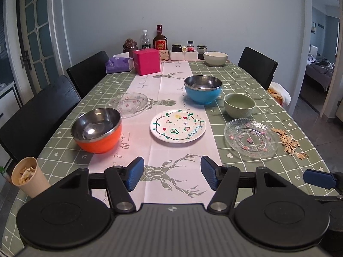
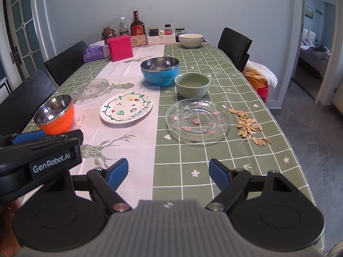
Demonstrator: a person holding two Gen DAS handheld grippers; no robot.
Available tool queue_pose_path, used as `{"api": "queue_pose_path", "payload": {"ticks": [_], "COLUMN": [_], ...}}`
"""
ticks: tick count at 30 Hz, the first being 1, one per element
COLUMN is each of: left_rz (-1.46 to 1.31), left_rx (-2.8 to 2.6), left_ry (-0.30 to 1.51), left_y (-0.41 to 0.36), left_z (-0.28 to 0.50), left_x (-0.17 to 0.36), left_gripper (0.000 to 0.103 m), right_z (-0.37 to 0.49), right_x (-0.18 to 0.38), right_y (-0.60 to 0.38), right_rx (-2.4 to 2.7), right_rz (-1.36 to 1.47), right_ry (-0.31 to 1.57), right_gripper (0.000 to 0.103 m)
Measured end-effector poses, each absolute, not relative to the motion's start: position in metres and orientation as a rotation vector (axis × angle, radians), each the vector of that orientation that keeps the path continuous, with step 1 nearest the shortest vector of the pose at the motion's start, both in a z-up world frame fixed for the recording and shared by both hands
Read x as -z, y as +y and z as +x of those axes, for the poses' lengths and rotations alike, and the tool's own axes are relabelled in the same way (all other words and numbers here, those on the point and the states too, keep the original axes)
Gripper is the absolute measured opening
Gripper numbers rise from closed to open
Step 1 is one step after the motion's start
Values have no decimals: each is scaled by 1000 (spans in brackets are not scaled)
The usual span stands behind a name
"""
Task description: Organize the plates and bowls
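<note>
- Surveying the layout: nothing is seen stacked or grouped, so the task is judged barely begun, with all sorting left to do.
- Left tool [image 1: 171, 176]: held with jaws spread wide, nothing between them, low over the near end of the surface [image 1: 246, 81].
- Right tool [image 2: 169, 174]: likewise spread and gripping nothing, just right of the left one.
- Orange bowl [image 1: 97, 130]: steel-lined, at the near left, apart from all else.
- Painted plate [image 1: 178, 126]: white, set on the pale runner [image 1: 154, 160] at the centre.
- Glass plate, near right [image 2: 198, 118]: flower-dotted, with loose seeds [image 2: 249, 126] scattered just beside it.
- Glass plate, far left [image 1: 128, 103]: lies behind the orange bowl.
- Blue bowl [image 1: 203, 88]: steel-lined, beyond the painted plate.
- Green bowl [image 2: 192, 85]: small, just right of the blue bowl.
- Pale bowl [image 1: 215, 58]: at the far end, well apart from the others.
- Paper cup [image 1: 29, 176]: filled with scraps, at the near left edge.
- Surface: covered in green checked cloth; a pink box [image 1: 146, 61], tissues, bottles and jars are ranged along the far end.
- Room: black chairs [image 1: 257, 66] on both sides, a grey wall, a glazed door at left, and a bedroom seen through a doorway at right.
</note>
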State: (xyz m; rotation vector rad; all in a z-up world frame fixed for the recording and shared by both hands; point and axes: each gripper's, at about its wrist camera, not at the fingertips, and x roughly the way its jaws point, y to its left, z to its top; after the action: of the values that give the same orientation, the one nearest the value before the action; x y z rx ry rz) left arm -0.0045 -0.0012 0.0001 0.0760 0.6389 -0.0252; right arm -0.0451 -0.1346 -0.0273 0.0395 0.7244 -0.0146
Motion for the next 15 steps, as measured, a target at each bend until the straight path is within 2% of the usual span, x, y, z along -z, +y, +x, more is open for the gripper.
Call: {"api": "queue_pose_path", "payload": {"ticks": [8, 15], "left_rz": [54, 32], "left_rx": [24, 8], "left_ry": [628, 641], "left_y": [1, 5], "left_z": [-6, -5], "left_x": [-2, -3], "left_gripper": [71, 79], "right_z": [-47, -48], "right_x": [25, 26], "right_y": [-135, -133], "right_rx": [10, 5], "right_rz": [42, 34], "right_ry": [713, 711], "right_gripper": [80, 80]}}
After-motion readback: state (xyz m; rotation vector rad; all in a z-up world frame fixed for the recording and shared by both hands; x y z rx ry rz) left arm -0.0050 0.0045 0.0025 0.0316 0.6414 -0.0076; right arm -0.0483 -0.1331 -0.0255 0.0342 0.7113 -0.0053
